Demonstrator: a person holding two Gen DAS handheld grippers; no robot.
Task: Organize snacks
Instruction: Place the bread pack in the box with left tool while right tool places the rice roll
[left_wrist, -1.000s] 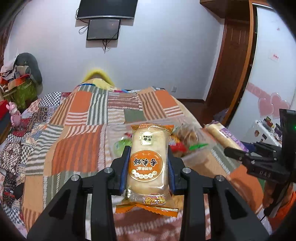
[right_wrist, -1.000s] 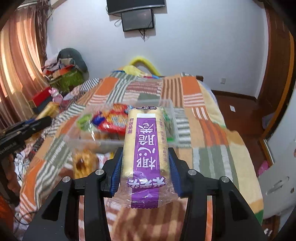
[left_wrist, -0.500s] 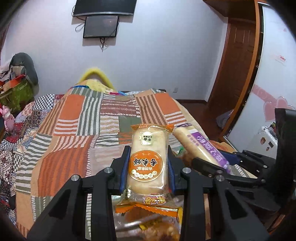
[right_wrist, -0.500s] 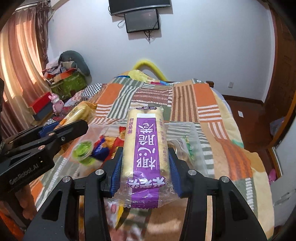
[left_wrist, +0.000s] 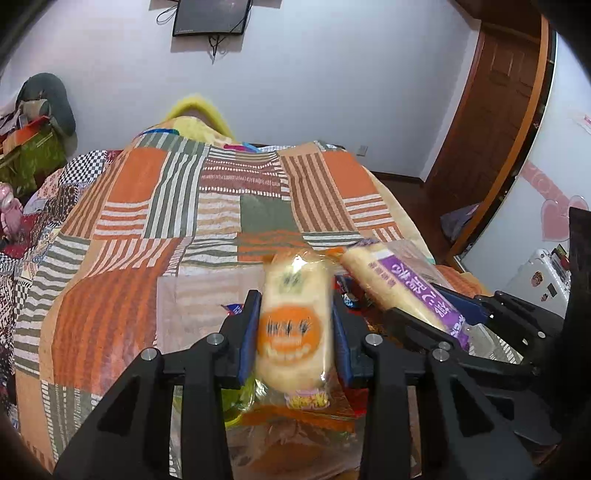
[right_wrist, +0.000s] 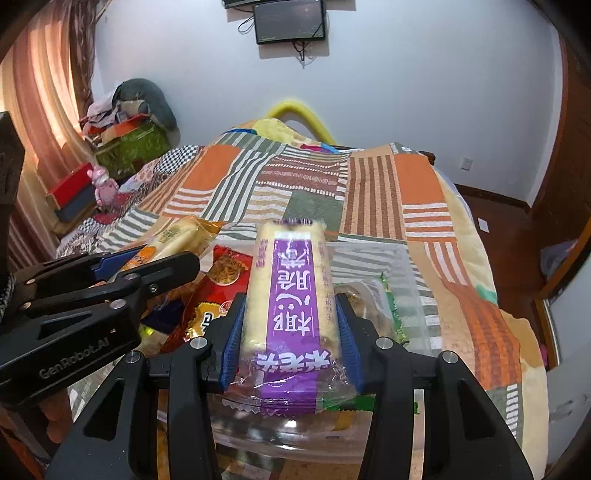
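Both grippers now sit lower and closer together over the clear plastic snack container (right_wrist: 413, 280) than half a second ago, their packets side by side.

Left black two-finger gripper (left_wrist: 294, 328): clamped on a pale oblong rice-cracker packet with an orange round label (left_wrist: 293, 325), blurred in the left wrist view, held above the container's left half.

Right black two-finger gripper (right_wrist: 290, 328): clamped on a long pale snack packet with a purple printed band (right_wrist: 291, 295), held above the container's middle, just right of the left gripper.

Container contents: a red and yellow crinkled snack bag (right_wrist: 218, 291) beneath the two packets, a green-edged wrapper (right_wrist: 393, 314) at the right wall, other wrapped items too blurred to identify.

Container rests on the bed's orange, green and white striped patchwork quilt (left_wrist: 155, 206).
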